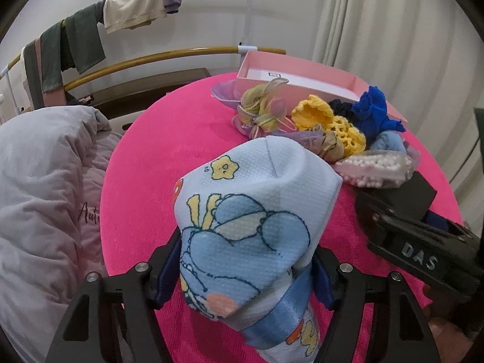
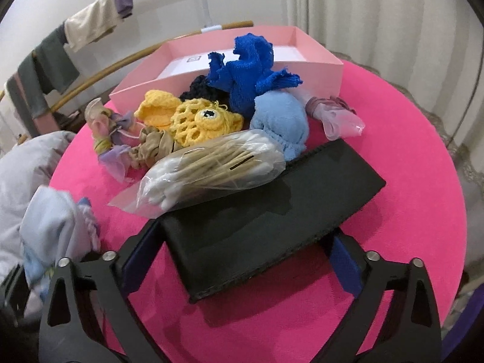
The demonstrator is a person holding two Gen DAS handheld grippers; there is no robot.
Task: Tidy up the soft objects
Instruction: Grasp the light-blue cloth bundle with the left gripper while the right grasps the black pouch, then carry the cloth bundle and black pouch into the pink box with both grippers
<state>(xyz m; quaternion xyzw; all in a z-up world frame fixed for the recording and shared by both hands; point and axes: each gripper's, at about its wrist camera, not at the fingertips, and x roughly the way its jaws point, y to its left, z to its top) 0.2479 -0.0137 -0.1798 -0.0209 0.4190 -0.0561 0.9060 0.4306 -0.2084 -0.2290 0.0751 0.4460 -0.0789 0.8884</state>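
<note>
- While my left gripper [image 1: 242, 272] clamps the rolled cartoon towel [image 1: 251, 211] at lower centre, the pink box [image 2: 317, 57] in the upper frame looks nearly bare.
- My right gripper [image 2: 236, 260] seems to pinch the black pad [image 2: 272, 211].
- Crochet pieces [image 2: 196, 118], blue cloth [image 2: 251, 69] and cotton swabs [image 2: 211, 166] remain unsorted mid-frame.

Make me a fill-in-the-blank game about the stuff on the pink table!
1. The left gripper holds a rolled cartoon towel tied with a ____ ribbon.
2. The right gripper grips a flat pad colored ____.
3. The bag of cotton swabs rests partly on the ____.
4. The box behind the pile is ____.

Answers: blue; black; pad; pink
</note>
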